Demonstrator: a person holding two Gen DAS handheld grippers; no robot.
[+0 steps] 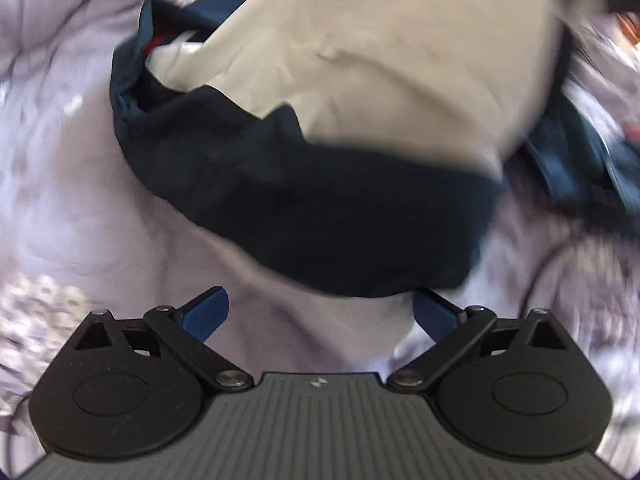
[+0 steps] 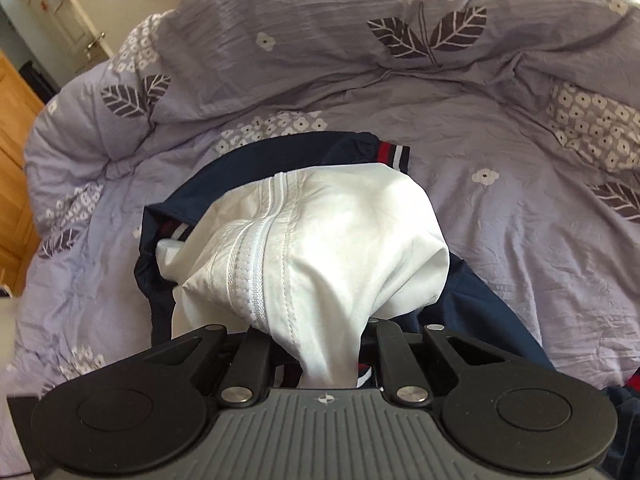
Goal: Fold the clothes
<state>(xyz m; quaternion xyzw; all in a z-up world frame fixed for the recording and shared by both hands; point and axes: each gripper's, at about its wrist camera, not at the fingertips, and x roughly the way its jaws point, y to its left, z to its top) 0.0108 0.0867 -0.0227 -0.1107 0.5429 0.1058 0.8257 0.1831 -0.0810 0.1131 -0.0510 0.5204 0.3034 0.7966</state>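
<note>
Crinkled matt cotton-like quilt cover (image 2: 500, 128); smooth, faintly sheened white-and-navy jacket (image 2: 320, 240) cloth with plastic zip (image 2: 250, 264); varnished wood door (image 2: 12, 128).

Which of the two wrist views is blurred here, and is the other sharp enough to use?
Left wrist view: motion-smeared, the jacket and duvet cover soft, worst at the right edge. Right wrist view: sharp, zipper teeth and leaf print crisp, only fisheye bending.

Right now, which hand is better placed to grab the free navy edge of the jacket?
Left. The left claw is open and empty, just short of the navy edge of the jacket. The right claw is already shut on the jacket's white zipper panel.
</note>
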